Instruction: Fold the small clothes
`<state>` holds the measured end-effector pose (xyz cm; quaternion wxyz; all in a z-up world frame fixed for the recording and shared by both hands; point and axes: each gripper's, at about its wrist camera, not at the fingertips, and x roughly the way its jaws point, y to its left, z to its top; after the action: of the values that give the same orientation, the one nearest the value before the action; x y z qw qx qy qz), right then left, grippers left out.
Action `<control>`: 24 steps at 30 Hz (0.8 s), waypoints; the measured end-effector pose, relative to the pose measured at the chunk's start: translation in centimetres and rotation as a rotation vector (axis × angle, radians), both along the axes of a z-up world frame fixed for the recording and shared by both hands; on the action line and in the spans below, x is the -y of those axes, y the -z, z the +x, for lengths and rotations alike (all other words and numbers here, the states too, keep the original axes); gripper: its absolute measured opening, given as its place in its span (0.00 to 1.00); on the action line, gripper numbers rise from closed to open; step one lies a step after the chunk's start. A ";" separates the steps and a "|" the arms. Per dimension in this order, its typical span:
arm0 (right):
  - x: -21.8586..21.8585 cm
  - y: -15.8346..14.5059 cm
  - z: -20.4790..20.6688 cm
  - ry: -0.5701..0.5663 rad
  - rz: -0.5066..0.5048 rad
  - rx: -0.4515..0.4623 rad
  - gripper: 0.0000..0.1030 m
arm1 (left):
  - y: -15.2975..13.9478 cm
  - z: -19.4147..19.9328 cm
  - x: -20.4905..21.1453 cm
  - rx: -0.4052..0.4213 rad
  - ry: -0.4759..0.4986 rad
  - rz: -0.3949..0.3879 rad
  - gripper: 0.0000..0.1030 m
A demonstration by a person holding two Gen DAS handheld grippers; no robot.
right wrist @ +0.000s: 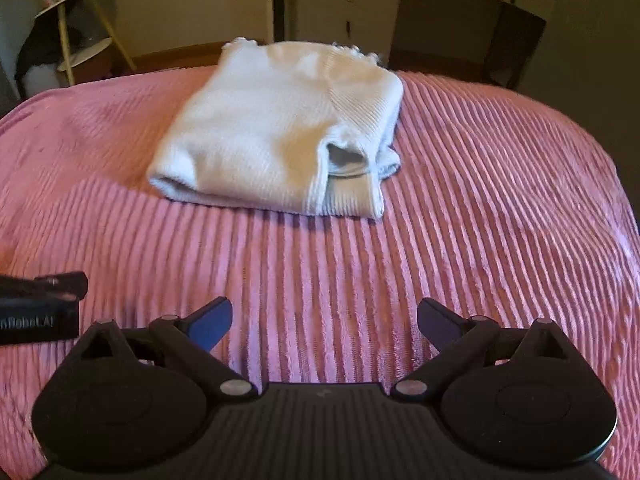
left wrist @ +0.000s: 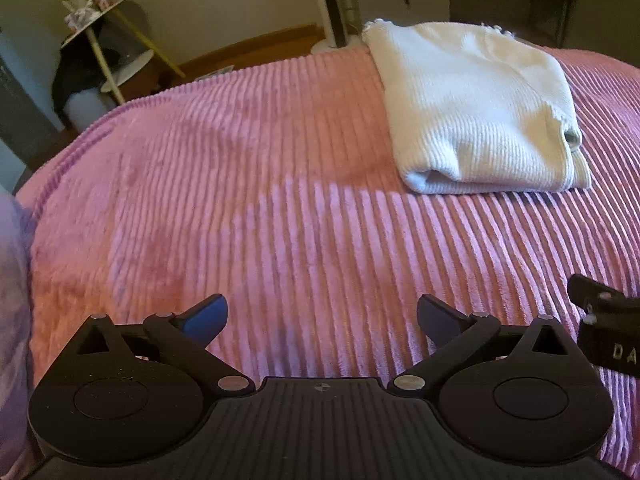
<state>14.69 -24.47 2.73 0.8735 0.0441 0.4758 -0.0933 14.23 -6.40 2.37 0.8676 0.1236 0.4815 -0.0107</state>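
Note:
A white ribbed knit garment (left wrist: 476,112) lies folded into a thick rectangle on the pink ribbed bedspread (left wrist: 280,220), far from both grippers. In the right wrist view the same garment (right wrist: 280,132) sits ahead and slightly left, with a sleeve cuff tucked at its right side. My left gripper (left wrist: 320,316) stands open over bare bedspread, nothing between its fingers. My right gripper (right wrist: 324,320) is open wide too, and holds nothing. Each gripper's body shows at the edge of the other's view.
Beyond the bed's far edge stand a small white and yellow side table (left wrist: 104,40), a white cabinet (right wrist: 348,12) and a dark desk (right wrist: 516,20). A purple patterned cloth (left wrist: 12,300) lies at the left edge. The bedspread (right wrist: 480,220) drops off at the right.

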 end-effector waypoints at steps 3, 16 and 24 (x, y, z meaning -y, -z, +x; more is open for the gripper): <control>0.4 0.5 0.4 0.018 0.009 -0.007 0.96 | 0.4 0.2 0.6 -0.005 0.016 0.011 1.00; 1.7 1.3 1.1 0.036 0.028 -0.017 0.96 | 1.1 1.1 1.8 -0.025 0.033 0.004 1.00; 1.8 1.8 1.4 0.038 0.027 -0.028 0.96 | 1.4 1.3 2.0 -0.033 0.040 0.000 1.00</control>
<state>16.07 -26.30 0.95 0.8640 0.0637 0.4885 -0.1038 15.54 -8.39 0.95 0.8592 0.1329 0.4932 -0.0301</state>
